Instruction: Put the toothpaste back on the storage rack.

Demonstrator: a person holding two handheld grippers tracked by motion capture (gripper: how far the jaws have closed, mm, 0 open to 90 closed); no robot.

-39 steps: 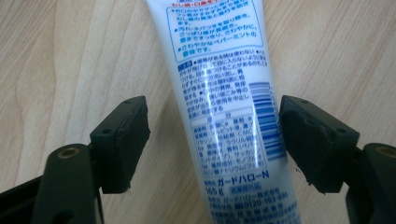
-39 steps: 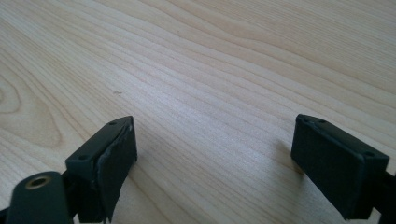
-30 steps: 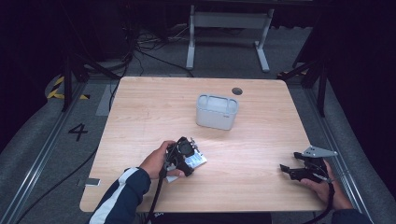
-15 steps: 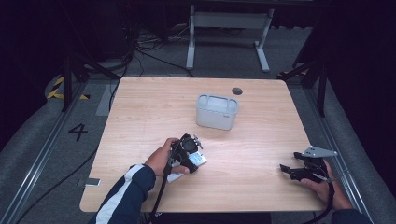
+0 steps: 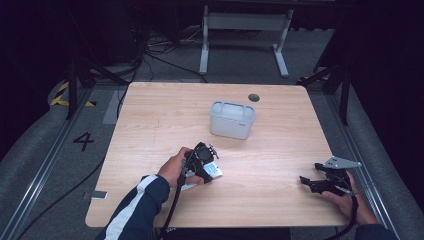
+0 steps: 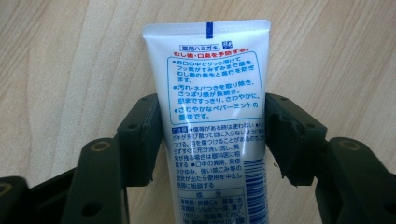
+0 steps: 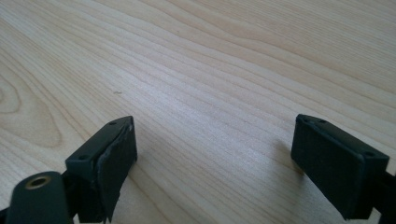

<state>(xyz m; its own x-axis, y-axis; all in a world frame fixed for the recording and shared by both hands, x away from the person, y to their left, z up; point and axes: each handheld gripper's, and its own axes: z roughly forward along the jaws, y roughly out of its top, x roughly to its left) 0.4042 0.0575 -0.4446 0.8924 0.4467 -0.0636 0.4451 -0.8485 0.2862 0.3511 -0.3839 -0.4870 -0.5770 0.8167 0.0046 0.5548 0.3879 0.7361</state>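
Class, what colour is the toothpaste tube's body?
White, seen best in the left gripper view: toothpaste tube.

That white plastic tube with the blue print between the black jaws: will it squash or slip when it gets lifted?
The white plastic tube with blue print looks soft-walled, so it will probably dent slightly under the left gripper, whose jaws have just been closing on its sides. Its glossy skin may slip. Flat and crimped at its end, it seems unlikely to roll.

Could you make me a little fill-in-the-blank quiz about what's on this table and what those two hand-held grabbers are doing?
1. The left gripper has its jaws on either side of a white ____ printed with blue text.
2. The grey container stands on the ____ table.
3. The right gripper has its jaws ____ with nothing between them.

Missing words: tube; wooden; open
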